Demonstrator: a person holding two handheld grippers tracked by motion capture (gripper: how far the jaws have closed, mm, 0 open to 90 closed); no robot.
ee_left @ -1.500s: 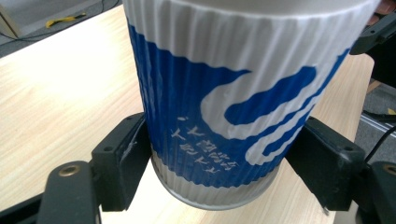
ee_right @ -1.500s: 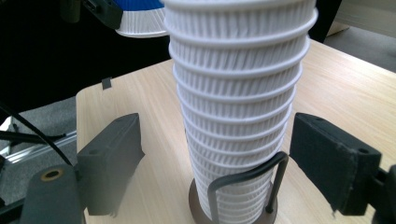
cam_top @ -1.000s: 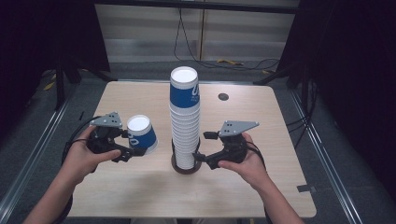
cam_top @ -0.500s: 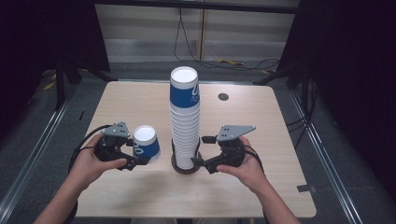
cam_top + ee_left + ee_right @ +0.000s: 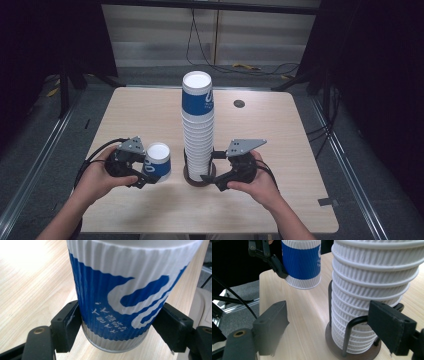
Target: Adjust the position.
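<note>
High view: we see a wooden table (image 5: pixel 280 130) with a tall stack of cups (image 5: pixel 198 127) in a wire holder (image 5: pixel 199 176) at centre. At 9 o'clock of it, the left gripper (image 5: pixel 145 172) clasps a blue-and-white paper cup (image 5: pixel 158 161). At 3 o'clock, the right gripper (image 5: pixel 212 181) gapes, jaws unclenched beside the holder.

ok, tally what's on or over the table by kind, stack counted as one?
Cup stack: 1
Single blue-and-white cup, held in the left gripper: 1
Wire stack holder: 1
Grippers, counting the right gripper: 2
Dark round disc on the table: 1
Total: 6
</note>
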